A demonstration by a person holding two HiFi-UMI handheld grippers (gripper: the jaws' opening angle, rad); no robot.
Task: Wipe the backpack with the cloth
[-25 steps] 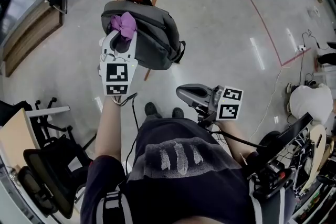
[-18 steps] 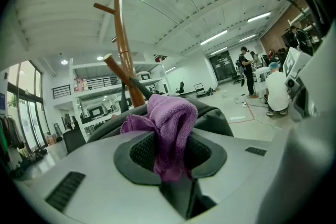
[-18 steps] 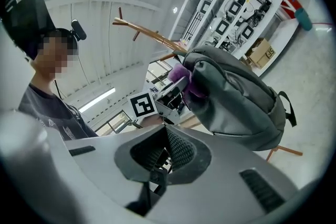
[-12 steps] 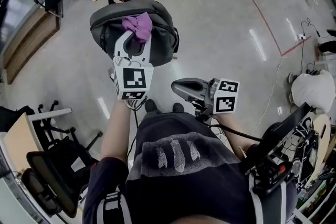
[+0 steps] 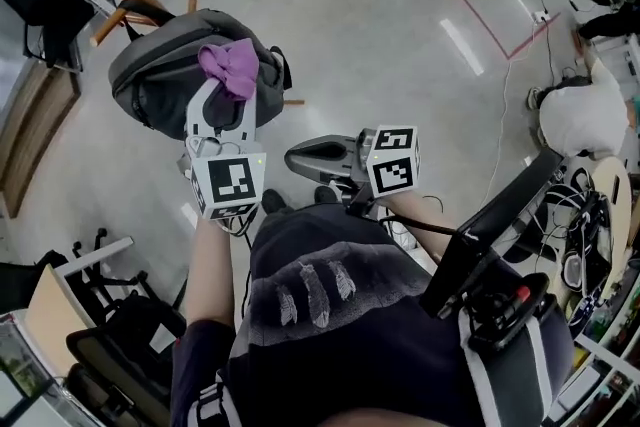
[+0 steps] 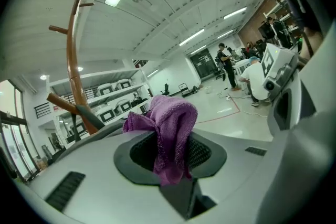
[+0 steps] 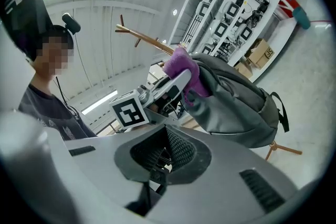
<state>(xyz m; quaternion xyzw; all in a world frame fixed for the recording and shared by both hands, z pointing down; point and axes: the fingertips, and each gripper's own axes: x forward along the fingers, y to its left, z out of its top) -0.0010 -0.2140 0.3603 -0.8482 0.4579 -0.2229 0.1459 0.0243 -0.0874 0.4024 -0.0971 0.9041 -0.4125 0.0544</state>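
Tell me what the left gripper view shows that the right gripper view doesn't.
Only the left gripper view: a close look at the left gripper shut on the purple cloth, and people standing far across the floor.

Only the right gripper view: the backpack's full grey side, the left gripper from outside pressing the cloth to it, the person holding the grippers, and the right gripper shut on nothing.

Both: the cloth and the wooden rack.
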